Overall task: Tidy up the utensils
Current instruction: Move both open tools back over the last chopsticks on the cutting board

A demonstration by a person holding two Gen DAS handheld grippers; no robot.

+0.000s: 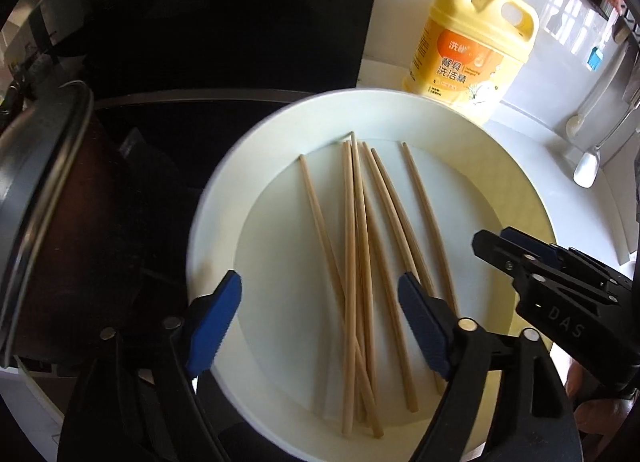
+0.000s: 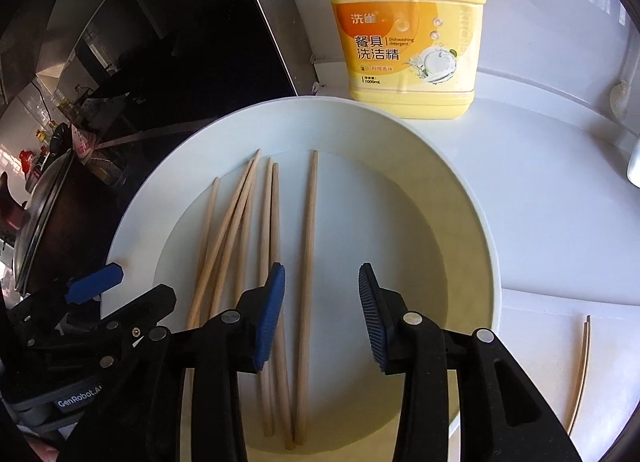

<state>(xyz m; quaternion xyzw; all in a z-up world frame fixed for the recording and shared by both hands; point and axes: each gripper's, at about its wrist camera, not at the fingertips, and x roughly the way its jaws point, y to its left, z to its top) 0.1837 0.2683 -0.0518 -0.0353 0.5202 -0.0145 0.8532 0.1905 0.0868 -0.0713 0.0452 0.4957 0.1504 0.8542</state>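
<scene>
6 wooden chopsticks [image 2: 308, 282] lie in 1 white plate [image 2: 472, 230]; 2 more chopsticks [image 2: 580, 374] lie on the tabletop; 1 yellow detergent bottle [image 2: 408, 34] stands behind.

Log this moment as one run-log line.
left gripper: open, empty | right gripper: open, empty | chopsticks: loose in white plate | detergent bottle: behind plate

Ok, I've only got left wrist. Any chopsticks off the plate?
Observer: Yes. Two chopsticks lie on the counter, right of the plate.
Operator: Right claw holding anything?
Observer: No. The right claw is open, and the lone chopstick on the plate runs through its gap with neither pad touching it.
</scene>
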